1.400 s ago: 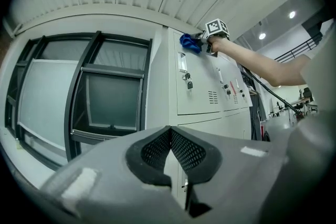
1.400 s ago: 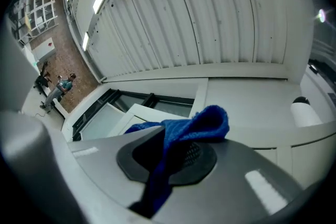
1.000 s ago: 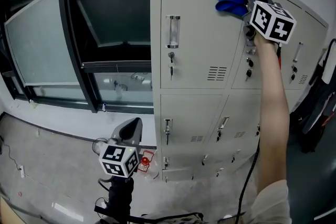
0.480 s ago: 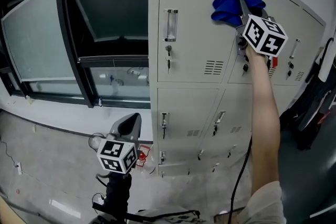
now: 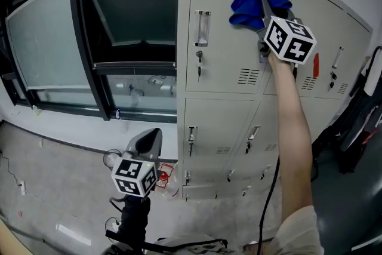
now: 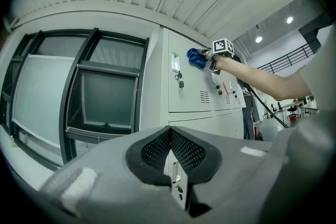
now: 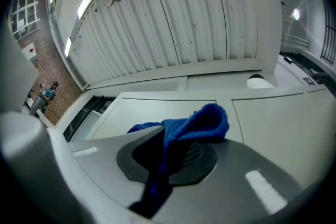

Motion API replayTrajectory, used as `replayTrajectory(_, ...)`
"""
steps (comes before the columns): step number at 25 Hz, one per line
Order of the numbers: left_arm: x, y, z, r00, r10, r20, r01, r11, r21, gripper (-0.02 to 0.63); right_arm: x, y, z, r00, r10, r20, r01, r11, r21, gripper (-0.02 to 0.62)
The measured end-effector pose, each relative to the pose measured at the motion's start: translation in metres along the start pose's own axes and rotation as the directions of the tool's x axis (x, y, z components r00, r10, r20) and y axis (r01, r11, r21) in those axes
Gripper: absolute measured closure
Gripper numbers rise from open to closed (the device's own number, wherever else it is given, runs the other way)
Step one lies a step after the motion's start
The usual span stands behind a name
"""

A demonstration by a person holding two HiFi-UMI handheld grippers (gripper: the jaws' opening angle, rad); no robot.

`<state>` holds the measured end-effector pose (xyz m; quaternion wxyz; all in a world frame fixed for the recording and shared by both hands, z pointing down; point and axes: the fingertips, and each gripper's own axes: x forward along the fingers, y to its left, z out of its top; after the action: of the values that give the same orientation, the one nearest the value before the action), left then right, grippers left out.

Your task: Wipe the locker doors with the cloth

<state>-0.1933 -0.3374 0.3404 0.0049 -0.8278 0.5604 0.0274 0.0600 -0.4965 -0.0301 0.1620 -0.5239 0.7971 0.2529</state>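
Clamping the cloth, right tongs hold it against locker door.

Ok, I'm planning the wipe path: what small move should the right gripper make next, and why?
Probably sweep the blue cloth leftward across the top-left locker door: the right gripper holds it against that door's upper right part, and bare door lies left and below.

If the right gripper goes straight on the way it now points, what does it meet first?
The right gripper carries the blue cloth ahead of its jaws; that would press first on the upper left locker door, which looks very near.
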Motion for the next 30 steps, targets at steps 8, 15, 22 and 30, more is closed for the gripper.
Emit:
replayTrajectory(8,-0.017,0.01,0.001,1.0,0.03,0.002,-0.03,1.0,-0.002,0.607,0.016,0.047,0.001,0.998,0.056,0.002,-0.056,0.998,0.011,0.569)
replayTrajectory(15,-0.032,0.017,0.001,0.999,0.051,-0.001,-0.051,0.999,-0.002,0.607,0.027,0.086,0.0,0.995,0.096,-0.004,-0.096,0.995,0.026,0.569)
replayTrajectory(22,-0.044,0.023,-0.004,0.998,0.066,-0.012,-0.066,0.998,-0.011,0.607,0.033,0.123,-0.006,0.991,0.135,-0.013,-0.135,0.991,0.006,0.569)
replayTrajectory(30,-0.047,0.024,-0.009,0.997,0.07,-0.019,-0.071,0.997,-0.015,0.607,0.029,0.156,-0.025,0.978,0.202,-0.051,-0.207,0.972,-0.11,0.569)
